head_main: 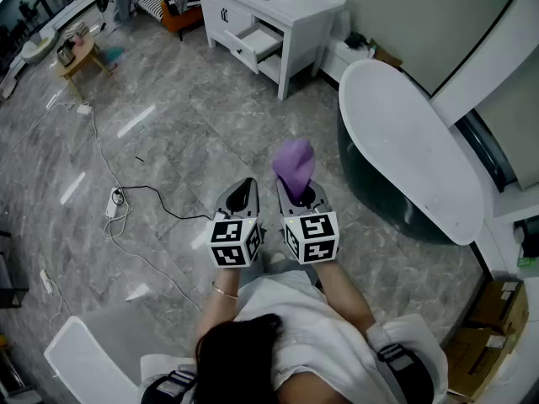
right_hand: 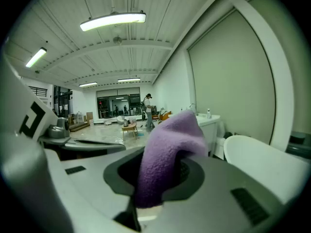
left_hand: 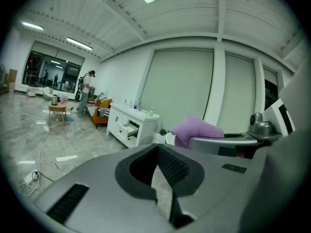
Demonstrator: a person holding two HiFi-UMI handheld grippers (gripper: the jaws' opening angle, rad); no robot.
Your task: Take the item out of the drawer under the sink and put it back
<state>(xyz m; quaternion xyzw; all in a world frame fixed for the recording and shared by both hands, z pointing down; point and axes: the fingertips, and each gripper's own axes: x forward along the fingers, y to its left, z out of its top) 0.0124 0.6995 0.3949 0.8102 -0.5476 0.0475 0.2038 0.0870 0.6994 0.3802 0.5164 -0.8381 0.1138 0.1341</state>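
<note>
A purple cloth [head_main: 294, 167] sticks up from my right gripper [head_main: 296, 194], whose jaws are shut on it; in the right gripper view the cloth [right_hand: 165, 154] fills the gap between them. My left gripper [head_main: 240, 197] is held beside it, shut, with nothing between its jaws [left_hand: 160, 188]. The purple cloth [left_hand: 197, 130] shows to its right in the left gripper view. Far ahead stands the white sink cabinet [head_main: 278, 11] with one drawer [head_main: 255, 44] pulled out. Both grippers are well short of it, over the marble floor.
A white bathtub [head_main: 408, 150] lies close on the right. Cables and a power strip [head_main: 113, 202] trail on the floor to the left. A small wooden table [head_main: 80, 55] and an orange seat [head_main: 173, 7] stand far left. Cardboard boxes [head_main: 493, 326] sit at the lower right.
</note>
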